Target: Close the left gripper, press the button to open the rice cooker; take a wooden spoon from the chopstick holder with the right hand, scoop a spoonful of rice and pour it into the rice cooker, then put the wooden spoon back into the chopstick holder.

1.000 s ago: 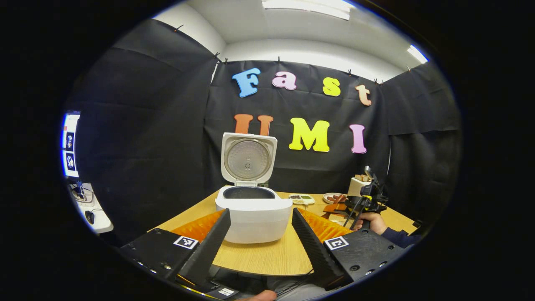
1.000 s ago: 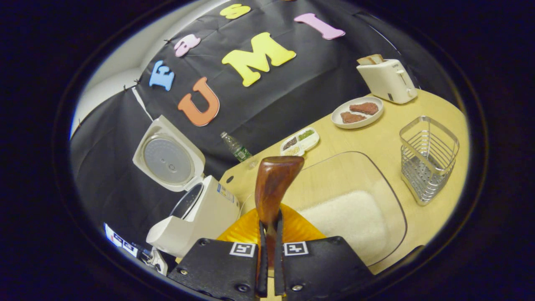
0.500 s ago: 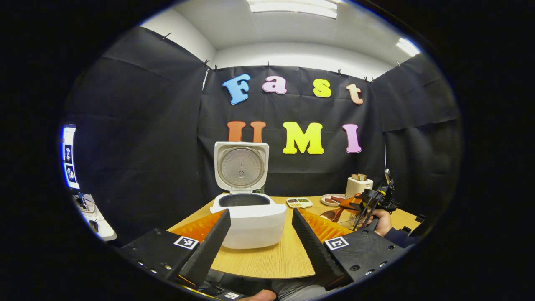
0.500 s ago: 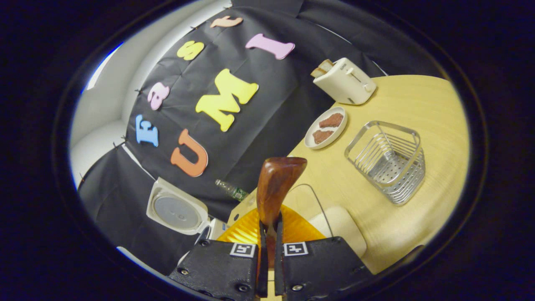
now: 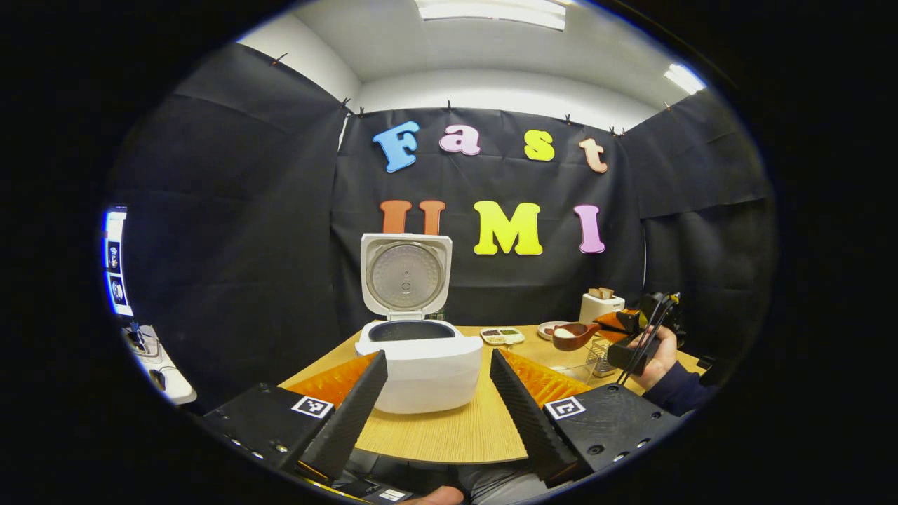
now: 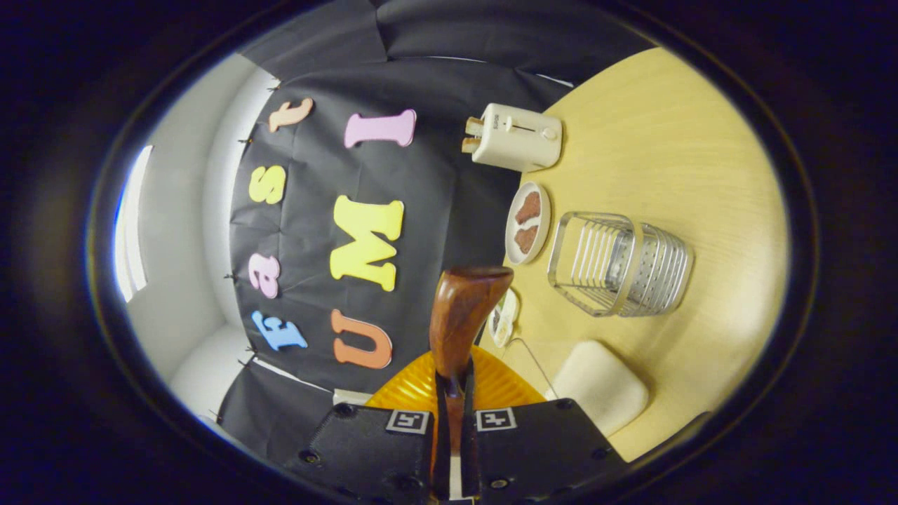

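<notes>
The white rice cooker (image 5: 419,358) stands open on the table, its lid (image 5: 405,275) upright. My left gripper (image 5: 438,361) hovers open in front of it, one finger at each side. At the far right a hand holds my right gripper (image 5: 642,330), shut on the wooden spoon (image 5: 572,335), whose bowl carries a little white rice above the table. In the right gripper view, rolled sideways, the spoon (image 6: 459,315) sticks out between my right gripper's (image 6: 452,382) fingers. The wire chopstick holder (image 6: 617,263) stands empty beyond it. The rice heap (image 6: 600,386) lies in a clear tray below.
A toaster (image 6: 515,137) with bread, a plate (image 6: 527,221) of meat and a small condiment tray (image 6: 504,319) stand along the table's back. A monitor (image 5: 116,259) and a side desk (image 5: 151,358) are off to the left.
The right gripper rose from the rice tray and rolled sideways with the spoon; the rice cooker slid out of its view. The left gripper stayed almost still.
</notes>
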{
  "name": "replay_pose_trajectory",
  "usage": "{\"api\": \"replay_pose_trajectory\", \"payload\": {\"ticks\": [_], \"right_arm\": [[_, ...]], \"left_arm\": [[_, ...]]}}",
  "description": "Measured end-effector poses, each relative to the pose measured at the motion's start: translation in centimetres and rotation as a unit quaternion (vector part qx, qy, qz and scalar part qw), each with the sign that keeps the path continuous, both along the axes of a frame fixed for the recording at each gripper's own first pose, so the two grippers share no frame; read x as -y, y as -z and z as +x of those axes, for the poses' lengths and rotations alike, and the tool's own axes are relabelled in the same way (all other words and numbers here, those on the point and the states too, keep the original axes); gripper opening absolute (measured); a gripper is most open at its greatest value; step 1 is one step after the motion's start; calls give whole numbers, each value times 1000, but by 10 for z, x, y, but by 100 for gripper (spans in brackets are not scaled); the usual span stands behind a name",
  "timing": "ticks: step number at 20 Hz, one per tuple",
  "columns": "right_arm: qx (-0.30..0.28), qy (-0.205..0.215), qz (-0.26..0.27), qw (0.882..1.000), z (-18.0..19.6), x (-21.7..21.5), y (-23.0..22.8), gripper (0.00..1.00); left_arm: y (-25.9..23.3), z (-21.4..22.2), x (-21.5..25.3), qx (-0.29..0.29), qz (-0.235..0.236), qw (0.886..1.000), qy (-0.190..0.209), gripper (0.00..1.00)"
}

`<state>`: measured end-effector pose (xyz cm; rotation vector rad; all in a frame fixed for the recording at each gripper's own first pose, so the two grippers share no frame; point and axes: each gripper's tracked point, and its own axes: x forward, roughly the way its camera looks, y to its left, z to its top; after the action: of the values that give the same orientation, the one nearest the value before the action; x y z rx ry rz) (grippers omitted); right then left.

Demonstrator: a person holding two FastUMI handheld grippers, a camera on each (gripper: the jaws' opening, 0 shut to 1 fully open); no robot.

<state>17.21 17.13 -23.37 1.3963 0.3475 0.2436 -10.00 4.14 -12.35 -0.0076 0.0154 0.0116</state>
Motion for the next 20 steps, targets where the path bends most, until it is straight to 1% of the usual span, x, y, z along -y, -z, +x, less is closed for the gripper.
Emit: {"api": "replay_pose_trajectory", "payload": {"ticks": [2, 3, 4, 5, 8, 10, 12, 15, 17, 19, 20], "right_arm": [[9, -8, -4, 1000, -3, -9, -14, 11], [13, -9, -12, 1000, -3, -16, -20, 8], [17, -13, -17, 1000, -3, -24, -26, 11], [19, -18, -21, 999, -2, -34, -33, 11], [30, -52, -31, 998, 2, -76, -55, 11], [29, -77, -31, 996, 6, -107, -67, 11], [35, -95, -46, 994, 10, -134, -80, 11], [46, -108, -89, 989, 21, -176, -95, 11], [47, -129, -115, 984, 29, -211, -99, 11], [47, -154, -157, 974, 39, -241, -97, 11], [50, -156, -182, 970, 47, -251, -96, 11]], "left_arm": [[4, -2, -7, -2, -1, 1000, -3, 94], [4, -6, -13, -1, -3, 1000, -6, 94], [6, -8, -17, -1, -5, 1000, -8, 94], [7, -11, -21, 1, -7, 1000, -10, 94], [7, -17, -35, 1, -15, 1000, -19, 94], [8, -25, -51, 1, -17, 999, -38, 94], [3, -36, -65, 9, -12, 998, -53, 94], [-5, -50, -80, 21, -16, 997, -65, 94], [-4, -52, -87, 21, -18, 997, -71, 94], [-2, -55, -94, 18, -22, 997, -77, 94], [-1, -56, -95, 18, -24, 997, -77, 94]]}}
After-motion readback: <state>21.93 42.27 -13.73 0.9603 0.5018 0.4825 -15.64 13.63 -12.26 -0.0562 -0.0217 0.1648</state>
